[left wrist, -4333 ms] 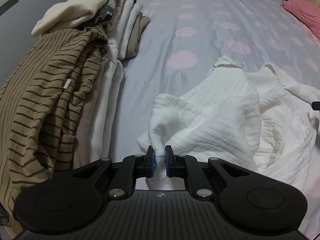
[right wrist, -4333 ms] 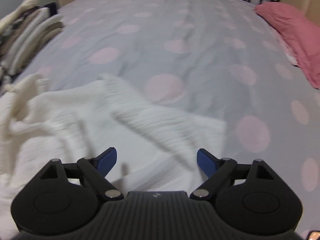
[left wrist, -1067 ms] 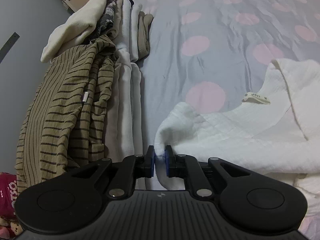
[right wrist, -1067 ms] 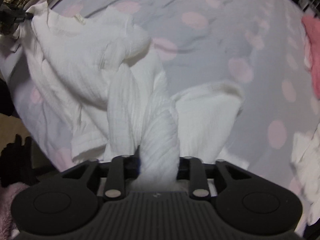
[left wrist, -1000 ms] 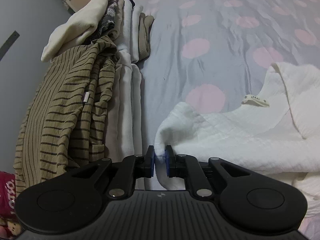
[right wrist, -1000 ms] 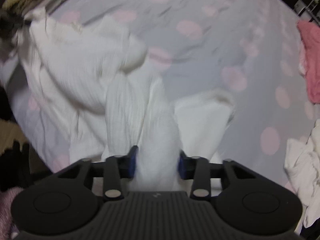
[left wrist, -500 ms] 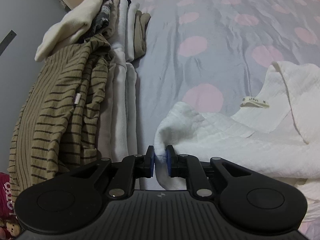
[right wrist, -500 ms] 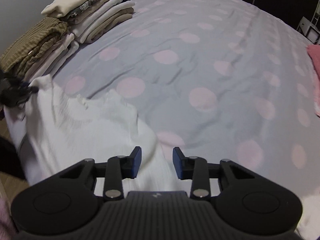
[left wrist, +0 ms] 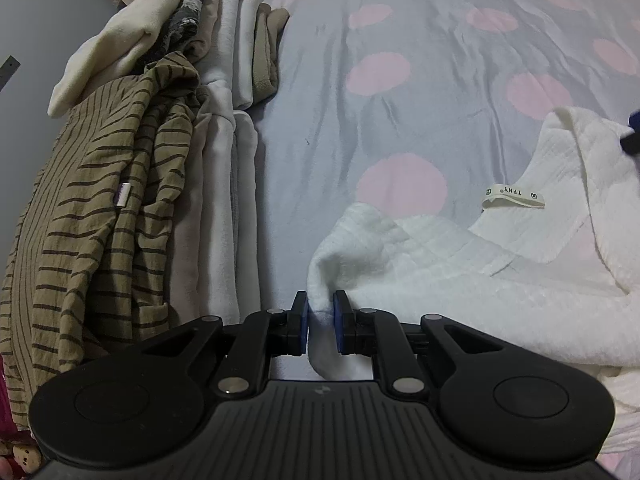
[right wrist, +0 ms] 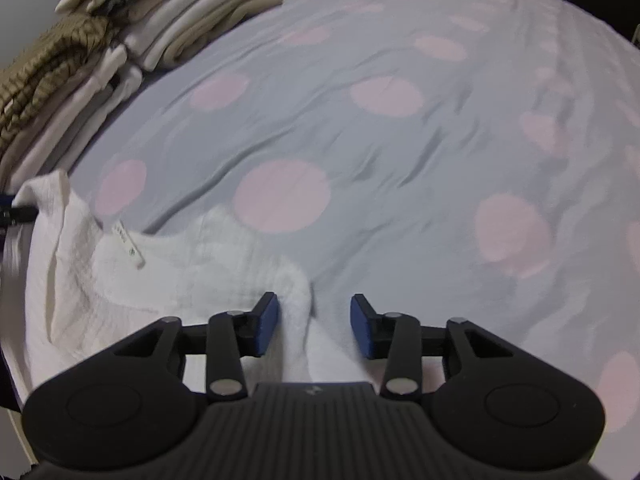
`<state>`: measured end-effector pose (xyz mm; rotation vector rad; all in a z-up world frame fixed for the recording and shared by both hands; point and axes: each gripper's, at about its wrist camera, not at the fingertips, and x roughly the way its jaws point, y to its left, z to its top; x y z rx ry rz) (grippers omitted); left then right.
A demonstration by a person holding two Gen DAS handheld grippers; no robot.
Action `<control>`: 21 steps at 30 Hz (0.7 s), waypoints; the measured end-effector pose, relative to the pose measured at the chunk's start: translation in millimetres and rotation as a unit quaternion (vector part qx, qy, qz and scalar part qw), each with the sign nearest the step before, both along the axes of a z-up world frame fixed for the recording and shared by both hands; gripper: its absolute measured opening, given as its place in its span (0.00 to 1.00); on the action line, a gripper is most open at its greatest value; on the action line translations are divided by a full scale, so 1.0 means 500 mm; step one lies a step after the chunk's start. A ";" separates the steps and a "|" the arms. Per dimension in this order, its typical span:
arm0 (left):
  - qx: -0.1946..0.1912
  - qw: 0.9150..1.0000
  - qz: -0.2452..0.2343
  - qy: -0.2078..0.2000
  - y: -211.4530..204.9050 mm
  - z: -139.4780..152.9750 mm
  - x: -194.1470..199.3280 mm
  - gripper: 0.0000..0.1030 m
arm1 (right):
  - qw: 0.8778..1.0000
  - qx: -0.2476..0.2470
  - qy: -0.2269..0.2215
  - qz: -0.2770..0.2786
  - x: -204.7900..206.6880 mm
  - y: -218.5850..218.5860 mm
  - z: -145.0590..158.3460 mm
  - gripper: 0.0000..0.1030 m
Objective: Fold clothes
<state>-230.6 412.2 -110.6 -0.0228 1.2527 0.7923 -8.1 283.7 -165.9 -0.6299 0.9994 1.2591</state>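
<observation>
Left tool (left wrist: 320, 320): pinching a corner of the white garment (left wrist: 460, 280) lying on the bed (left wrist: 400, 20).
Right tool (right wrist: 314, 326): standing spread, its jaws having just been opening, garment fold between them.
Left view only: neck label (left wrist: 513, 197), at 3 o'clock, reading "TPNY"; purple tag on the striped top (left wrist: 100, 200).

The left gripper (left wrist: 320, 322) points steeply downward, its blue pads nearly together and pinching a fold of white cloth (left wrist: 460, 280) between them. The right gripper (right wrist: 314, 328) also tilts steeply down, its jaws having just been opening; they stand apart, with a ridge of the same cloth lying in the gap close to the left pad while the right pad is clear of it. From the right wrist view, the tip of the left gripper shows at the far left edge, at a corner of the cloth.
</observation>
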 end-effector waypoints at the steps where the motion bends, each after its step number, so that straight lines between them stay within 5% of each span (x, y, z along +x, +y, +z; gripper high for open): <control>1: 0.000 1.000 0.000 0.001 -0.001 0.000 0.001 0.12 | 1.000 -0.005 0.006 0.002 -0.005 0.000 -0.011 0.43; 5: 0.000 1.000 -0.002 0.003 -0.003 -0.001 0.003 0.12 | 1.000 0.001 -0.003 0.005 -0.031 -0.015 -0.027 0.34; 6: 0.000 1.000 -0.002 0.003 -0.004 0.000 0.003 0.12 | 1.000 0.002 0.000 0.004 -0.033 -0.018 -0.022 0.15; 7: 0.000 1.000 -0.001 0.001 -0.004 0.001 0.002 0.12 | 1.000 0.004 0.000 0.004 -0.035 -0.021 -0.013 0.09; 15: 0.020 0.993 -0.017 -0.111 -0.024 0.079 -0.007 0.07 | 0.989 0.076 -0.128 -0.022 -0.037 -0.108 0.166 0.08; 21: 0.034 0.970 -0.046 -0.236 -0.052 0.241 -0.001 0.07 | 0.954 0.161 -0.245 -0.060 -0.031 -0.216 0.388 0.08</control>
